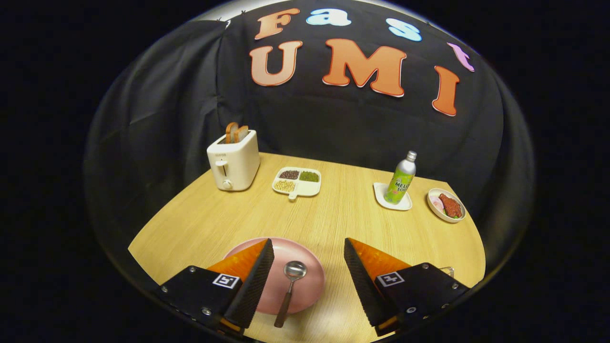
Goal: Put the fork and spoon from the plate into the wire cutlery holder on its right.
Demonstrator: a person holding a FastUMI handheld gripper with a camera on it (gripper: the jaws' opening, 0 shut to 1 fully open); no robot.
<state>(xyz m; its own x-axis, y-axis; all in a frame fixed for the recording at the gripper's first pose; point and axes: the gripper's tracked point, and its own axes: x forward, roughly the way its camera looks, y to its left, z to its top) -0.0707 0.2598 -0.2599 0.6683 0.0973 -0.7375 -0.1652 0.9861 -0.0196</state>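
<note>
Gripper (309,267) low over the table (333,214), jaws spread wide astride spoon (289,290) on plate (312,281).

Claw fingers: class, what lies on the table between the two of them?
In the gripper view, the spoon lies between the open claw's fingers, its bowl on the pink plate, its handle pointing back over the plate's rim.

Tongs (309,267) spread wide, spoon (289,289) unobstructed between them, bare table (343,219) ahead, dishes far back.

toaster (233,164) with toast | divided snack tray (297,182) | bottle (401,179) on coaster | food bowl (446,205)
</note>
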